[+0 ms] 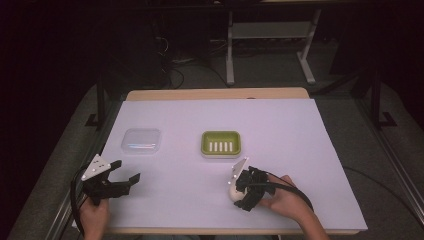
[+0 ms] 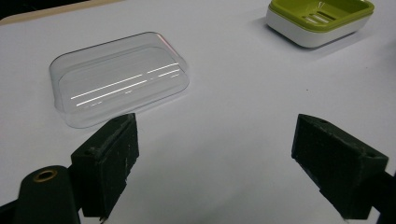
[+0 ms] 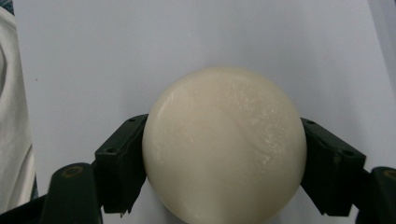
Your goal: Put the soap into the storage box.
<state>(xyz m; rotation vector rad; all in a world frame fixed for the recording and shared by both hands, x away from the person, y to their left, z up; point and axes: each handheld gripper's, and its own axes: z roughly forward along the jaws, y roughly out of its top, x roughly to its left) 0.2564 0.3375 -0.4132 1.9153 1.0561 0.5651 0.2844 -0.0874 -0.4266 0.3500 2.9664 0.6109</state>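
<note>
Hovering at 8 o'clock over the white table (image 1: 280, 130), left gripper (image 1: 126, 172) with 2 jaws spread wide, nothing between them. Ahead at 10 o'clock, clear lid (image 1: 141, 140); near centre, green soap dish (image 1: 221, 143). Clamped at 5 o'clock in the right gripper (image 1: 239, 192): round cream soap (image 3: 224, 144), squeezed on both sides.

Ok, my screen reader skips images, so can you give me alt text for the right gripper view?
A round cream soap sits clamped between the right tool's two black jaws, above the white table. A strip of pale cloth runs along the left edge.
</note>
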